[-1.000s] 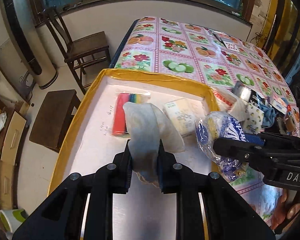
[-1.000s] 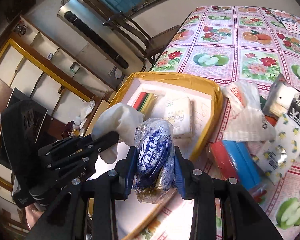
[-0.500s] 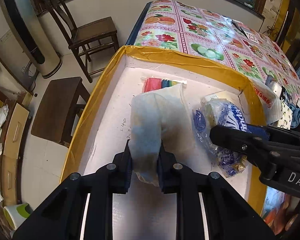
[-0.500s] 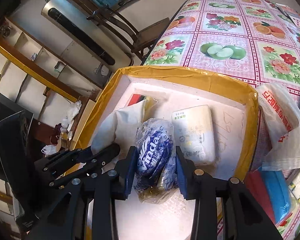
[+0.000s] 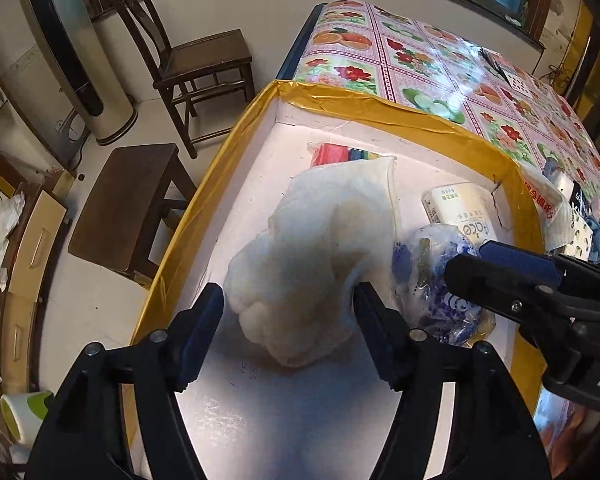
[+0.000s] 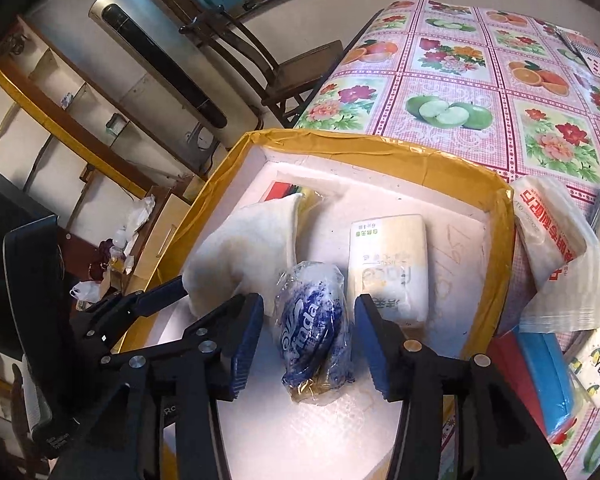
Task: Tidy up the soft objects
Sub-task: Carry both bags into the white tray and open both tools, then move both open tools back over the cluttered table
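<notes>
Soft cloth (image 5: 316,264) and blue tissue pack (image 6: 314,328) lie inside the yellow-rimmed box (image 6: 380,148) (white foam inside); left tongs (image 5: 288,308) and right tongs (image 6: 308,332) both stand apart around them.

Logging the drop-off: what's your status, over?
Left gripper open, white cloth in foam box. Right gripper open, blue tissue pack down. Nothing blocking.

A lived-in home room was shown: a counter covered by a fruit-and-flower oilcloth (image 6: 480,76), a wooden chair (image 5: 196,56) and stool (image 5: 128,208) on a pale floor, a standing air conditioner (image 6: 168,60) by the wall, and cluttered shelves (image 6: 60,120).
</notes>
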